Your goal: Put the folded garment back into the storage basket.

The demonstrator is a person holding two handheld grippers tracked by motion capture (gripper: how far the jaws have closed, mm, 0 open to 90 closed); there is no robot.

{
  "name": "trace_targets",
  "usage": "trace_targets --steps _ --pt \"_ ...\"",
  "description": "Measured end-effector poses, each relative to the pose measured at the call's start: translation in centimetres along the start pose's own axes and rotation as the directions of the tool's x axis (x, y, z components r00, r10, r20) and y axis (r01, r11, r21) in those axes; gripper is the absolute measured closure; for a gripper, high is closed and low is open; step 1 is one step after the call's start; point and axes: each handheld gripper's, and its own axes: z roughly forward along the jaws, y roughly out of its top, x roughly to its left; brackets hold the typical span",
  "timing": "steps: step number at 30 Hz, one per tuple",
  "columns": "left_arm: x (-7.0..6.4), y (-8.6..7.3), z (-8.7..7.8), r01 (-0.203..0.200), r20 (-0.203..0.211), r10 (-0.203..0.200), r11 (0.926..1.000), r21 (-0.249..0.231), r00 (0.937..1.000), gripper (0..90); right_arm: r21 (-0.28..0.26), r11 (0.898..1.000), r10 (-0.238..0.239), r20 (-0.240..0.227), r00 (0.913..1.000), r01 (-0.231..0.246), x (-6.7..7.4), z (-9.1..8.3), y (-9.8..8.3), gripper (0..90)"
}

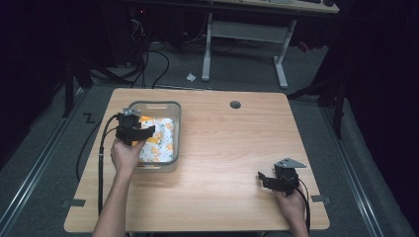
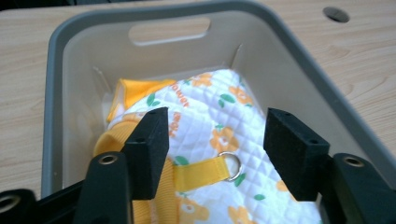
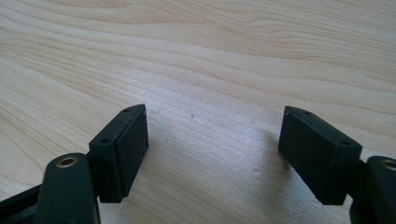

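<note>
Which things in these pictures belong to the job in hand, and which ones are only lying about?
Part of the job:
- quilted garment with orange flowers, lying in the bin
- grey bin
- left hand-held gripper, open above the garment

Lying about:
- right hand-held gripper, open over bare wooden table
- scrap of paper on the floor
- white desk frame behind

One grey bin (image 1: 154, 168), one quilted floral garment (image 1: 159, 140) inside, one wooden table (image 1: 222, 148), two handheld grippers: left gripper (image 1: 148, 132), right gripper (image 1: 263, 178).
</note>
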Motion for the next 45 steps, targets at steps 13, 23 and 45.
trace_targets --steps 13,23,45 --pt "-2.0 -0.1 -2.2 -0.010 0.058 0.015 0.9950 -0.099 0.9982 36.5 0.000 1.000 0.000 0.000 1.0000 0.000 0.0 0.0 0.0 24.3" --pt "-3.3 -0.3 -3.3 -0.031 0.083 0.042 0.9906 -0.133 0.9957 35.8 0.000 1.000 0.000 0.000 1.0000 0.000 0.0 0.0 0.0 24.3" --pt "-5.7 -1.1 -4.5 -0.058 0.136 0.082 0.9835 -0.171 0.9874 35.3 0.000 1.000 0.000 0.000 1.0000 0.000 0.0 0.0 0.0 24.3"
